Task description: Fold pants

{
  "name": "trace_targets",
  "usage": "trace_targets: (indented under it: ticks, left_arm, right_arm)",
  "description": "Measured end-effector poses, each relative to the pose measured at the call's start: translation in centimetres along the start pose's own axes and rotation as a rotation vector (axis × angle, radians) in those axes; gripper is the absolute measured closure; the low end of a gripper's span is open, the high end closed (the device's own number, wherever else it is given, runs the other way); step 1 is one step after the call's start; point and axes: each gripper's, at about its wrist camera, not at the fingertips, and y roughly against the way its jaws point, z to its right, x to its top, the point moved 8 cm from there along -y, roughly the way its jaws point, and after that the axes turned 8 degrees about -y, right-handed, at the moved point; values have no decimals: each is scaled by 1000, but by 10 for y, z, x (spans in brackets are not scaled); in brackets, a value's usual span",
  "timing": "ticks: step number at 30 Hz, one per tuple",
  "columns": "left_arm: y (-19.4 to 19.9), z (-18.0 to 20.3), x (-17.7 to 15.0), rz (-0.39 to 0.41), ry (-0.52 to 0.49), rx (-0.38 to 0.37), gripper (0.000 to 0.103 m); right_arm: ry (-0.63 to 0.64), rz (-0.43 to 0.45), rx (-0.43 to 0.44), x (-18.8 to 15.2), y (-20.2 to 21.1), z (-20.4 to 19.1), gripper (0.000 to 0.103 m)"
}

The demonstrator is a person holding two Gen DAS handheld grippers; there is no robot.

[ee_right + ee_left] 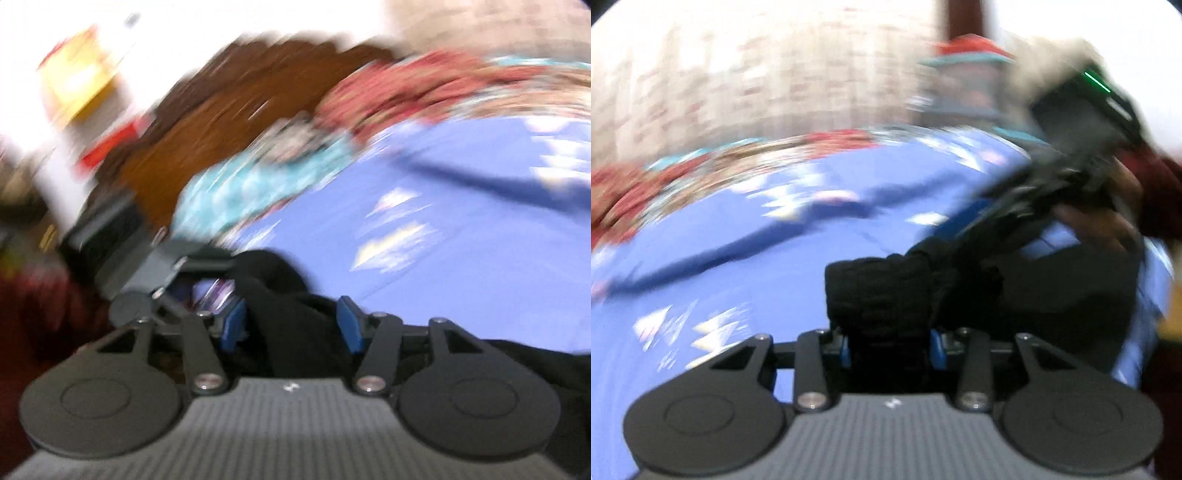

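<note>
Both views are motion-blurred. The black pants [882, 291] are bunched between the blue pads of my left gripper [890, 347], which is shut on the fabric above a blue bedsheet [738, 266]. The other gripper [1071, 177], held in a hand, reaches in from the upper right onto the same fabric. In the right wrist view my right gripper [291, 326] is shut on a thick fold of the black pants [295, 332], and the left gripper [177, 280] sits close on its left.
The blue sheet with white printed patches [443, 229] covers the bed. A red and teal patterned blanket [388, 92] lies along its far edge. A brown wooden headboard [207, 118] and a pale wall [775, 66] stand behind.
</note>
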Motion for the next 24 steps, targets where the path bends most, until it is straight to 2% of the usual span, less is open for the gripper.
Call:
trace_targets:
  ticks: [2, 4, 6, 8, 11, 16, 19, 21, 24]
  left_arm:
    - [-6, -39, -2, 14, 171, 83, 68]
    - [-11, -88, -9, 44, 382, 195, 69]
    - [-19, -135, -27, 50, 588, 321, 70]
    - [-33, -162, -49, 11, 706, 396, 72]
    - [-61, -169, -73, -83, 732, 458, 73]
    - [-64, -163, -84, -126, 708, 493, 72]
    - [-62, -165, -81, -128, 706, 485, 72]
    - [-56, -163, -77, -130, 691, 488, 71]
    - [-53, -162, -76, -131, 688, 491, 71]
  right_arm:
    - [-138, 102, -43, 3, 19, 31, 45]
    - [-245, 162, -77, -7, 39, 57, 45]
    - [-302, 181, -130, -22, 51, 73, 45]
    - [-371, 187, -181, -42, 62, 89, 45]
    - [-445, 185, -269, -71, 79, 108, 45]
    - [-505, 265, -445, -89, 142, 131, 46]
    - [-551, 378, -630, -86, 206, 163, 46]
    - [-640, 482, -740, -86, 258, 189, 47]
    - [-773, 608, -964, -92, 330, 227, 48]
